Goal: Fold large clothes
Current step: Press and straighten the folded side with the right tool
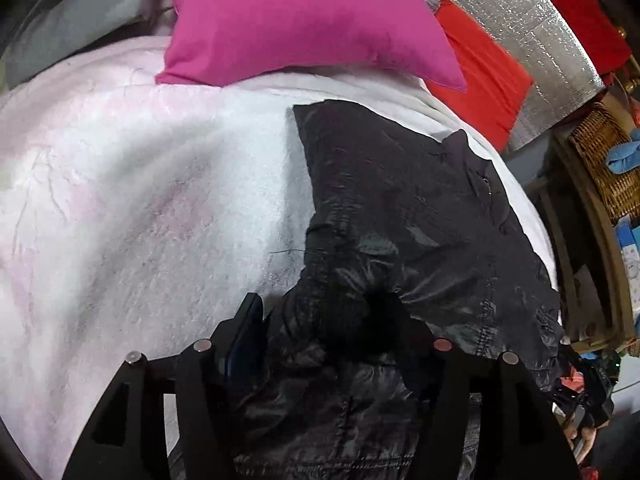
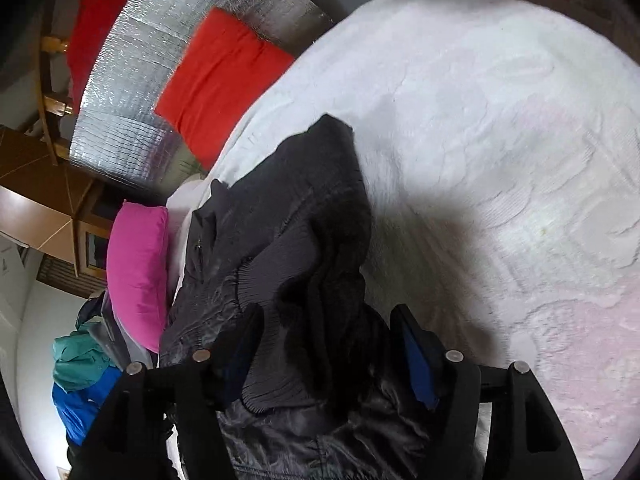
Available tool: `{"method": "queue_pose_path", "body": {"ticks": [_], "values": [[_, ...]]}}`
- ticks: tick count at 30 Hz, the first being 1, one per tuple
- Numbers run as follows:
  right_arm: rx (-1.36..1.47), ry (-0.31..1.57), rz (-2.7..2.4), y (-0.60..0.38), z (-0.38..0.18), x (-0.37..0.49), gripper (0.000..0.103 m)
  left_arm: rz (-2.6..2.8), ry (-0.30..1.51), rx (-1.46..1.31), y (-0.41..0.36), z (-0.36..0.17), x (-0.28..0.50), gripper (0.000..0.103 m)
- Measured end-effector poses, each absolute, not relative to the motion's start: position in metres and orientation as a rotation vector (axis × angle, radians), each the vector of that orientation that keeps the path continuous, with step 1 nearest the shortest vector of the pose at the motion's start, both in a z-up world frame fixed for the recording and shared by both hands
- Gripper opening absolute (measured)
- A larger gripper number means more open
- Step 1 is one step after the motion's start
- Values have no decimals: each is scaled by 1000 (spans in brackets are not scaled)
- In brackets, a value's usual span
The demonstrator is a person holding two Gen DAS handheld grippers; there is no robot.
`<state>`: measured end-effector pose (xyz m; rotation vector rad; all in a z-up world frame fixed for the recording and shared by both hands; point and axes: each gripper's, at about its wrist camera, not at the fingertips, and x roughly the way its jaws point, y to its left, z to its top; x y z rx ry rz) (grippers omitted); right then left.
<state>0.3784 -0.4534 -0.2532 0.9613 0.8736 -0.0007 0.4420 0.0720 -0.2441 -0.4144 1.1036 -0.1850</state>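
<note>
Black jacket [image 1: 400, 216] on the white blanket [image 1: 140, 200]: light, slippery, floppy; left tongs [image 1: 328, 320] and right tongs [image 2: 326, 332] spread around bunched fabric; grip the ribbed hem [image 2: 276, 360].

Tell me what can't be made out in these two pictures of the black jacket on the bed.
- Left view: the left gripper has its right finger lost against the black jacket; grip unclear.
- Right view: jacket cloth bunches between the right gripper fingers; pad contact unclear.
- Both views: the jacket's near end is cut off by the bottom edge.
- Left view: basket contents too small.

White fuzzy bedspread [image 1: 140, 200], pink pillow [image 1: 296, 20], silver foil panel [image 2: 132, 92].
</note>
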Motion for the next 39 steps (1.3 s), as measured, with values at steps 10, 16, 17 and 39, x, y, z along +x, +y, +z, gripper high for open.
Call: {"method": "queue_pose_path", "body": {"ticks": [10,16,17,39], "values": [[1065,776,-11,-472,-254,382,72,-159,964,-340,62,-222,436,77],[1054,855,-15,-461,-272,404,71,-122,1040,-245,47,-242,448,77],[1044,866,-19,-459,-275,406,63,-119,1056,-218,42,-247,451,77],[947,793,-39,-455,-240,394,66,-60,813,169,-17,-215,427,77]]}}
